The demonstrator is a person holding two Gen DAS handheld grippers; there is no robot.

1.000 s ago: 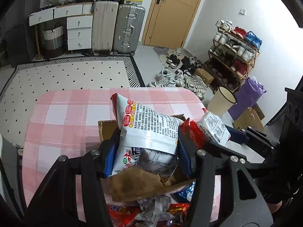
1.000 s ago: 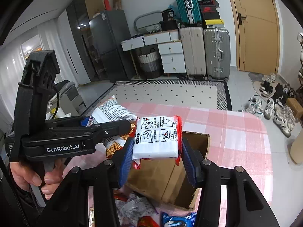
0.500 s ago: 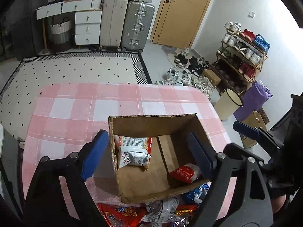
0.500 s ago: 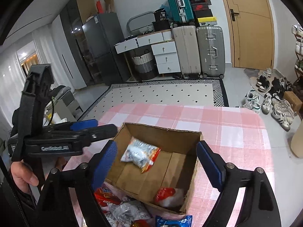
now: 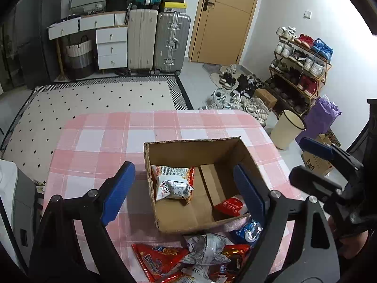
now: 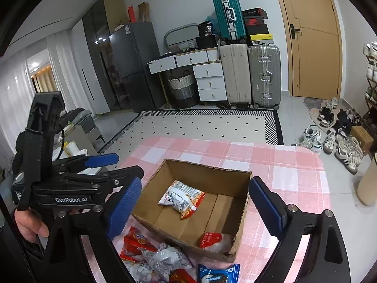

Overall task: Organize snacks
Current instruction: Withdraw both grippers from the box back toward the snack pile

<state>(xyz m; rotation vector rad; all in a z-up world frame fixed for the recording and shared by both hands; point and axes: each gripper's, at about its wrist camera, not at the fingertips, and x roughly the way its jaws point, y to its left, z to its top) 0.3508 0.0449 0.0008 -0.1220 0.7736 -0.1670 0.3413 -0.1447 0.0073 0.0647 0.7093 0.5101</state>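
Both snack packets have dropped out of the tongs and now lie in the cardboard box (image 5: 200, 186): the white and orange packet (image 5: 173, 184) at its left side, the red and white packet (image 5: 229, 206) in its near right corner. Left tongs (image 5: 186, 193) and right tongs (image 6: 195, 205) have just been opening; each now stands wide and empty above the box. Other snack packets (image 6: 162, 259) lie heaped on the pink checked worktop (image 5: 94, 141), just in front of the box.
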